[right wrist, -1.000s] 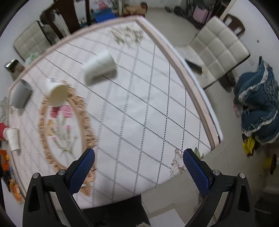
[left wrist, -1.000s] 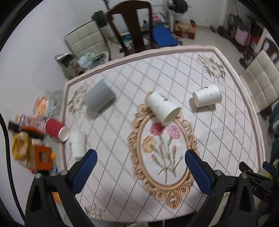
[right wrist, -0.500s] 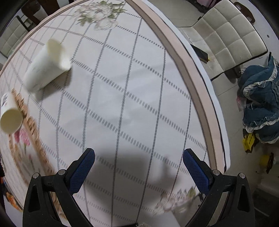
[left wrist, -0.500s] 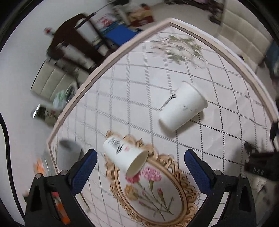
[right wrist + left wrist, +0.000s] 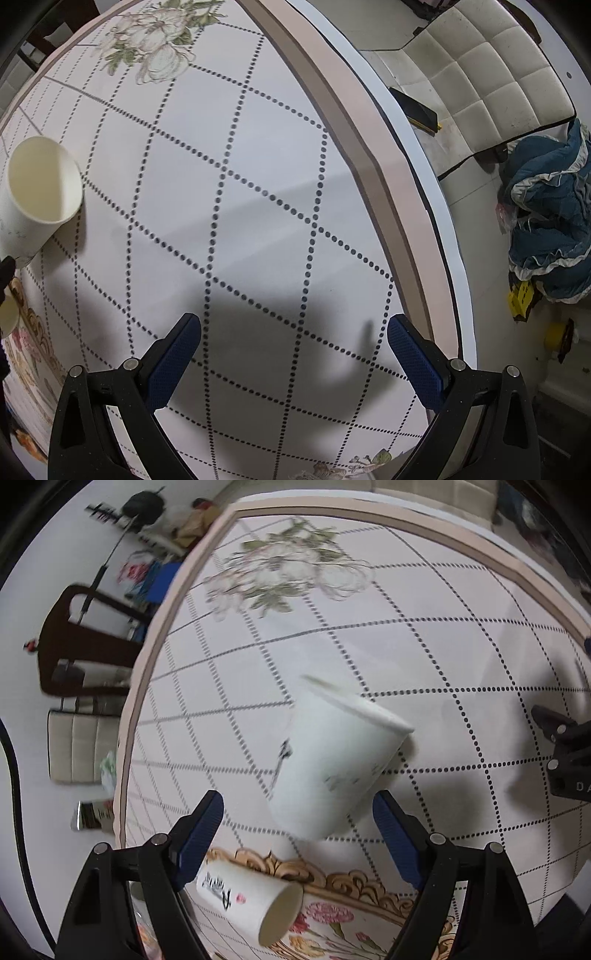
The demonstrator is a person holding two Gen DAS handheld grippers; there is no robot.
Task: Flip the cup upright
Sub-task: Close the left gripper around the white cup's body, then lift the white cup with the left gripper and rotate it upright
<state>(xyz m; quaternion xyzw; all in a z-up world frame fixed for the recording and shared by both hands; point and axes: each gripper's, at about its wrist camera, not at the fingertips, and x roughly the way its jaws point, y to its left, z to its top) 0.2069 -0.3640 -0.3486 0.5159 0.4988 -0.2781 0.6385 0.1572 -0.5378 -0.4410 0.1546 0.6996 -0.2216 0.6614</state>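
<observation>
- While the left hand-held gripper (image 5: 298, 814) hangs over the surface (image 5: 424, 642) with its blue pads spread wide and nothing between them, a white paper cup (image 5: 334, 758) lies on its side just ahead of the fingertips, base toward the camera and open rim pointing away to the upper right.
- That cup sits roughly midway between the two pads in the left wrist view, but neither pad touches it; its outline is slightly blurred.
- From the right wrist view the same cup (image 5: 38, 195) appears at the far left edge, its open mouth turned toward the lens and its shadow falling on the cloth beside it.
- A second paper cup (image 5: 249, 902), printed with dark characters and a small red mark, also lies on its side nearer the camera, beside the left pad, on the gold scrollwork border (image 5: 332, 880) of the floral cloth.
- The right hand-held gripper (image 5: 293, 350) is likewise released, jaws wide apart, hovering over a bare checked stretch of the surface (image 5: 258, 184) near its right-hand edge, well apart from the cup.
- Off the surface's edge stand a cream padded chair (image 5: 491, 74) with a dark phone-like object (image 5: 415, 110) on its seat, and a heap of blue fabric (image 5: 546, 218) on the floor.
- A dark wooden chair (image 5: 85, 646) stands beyond the surface in the left wrist view.
</observation>
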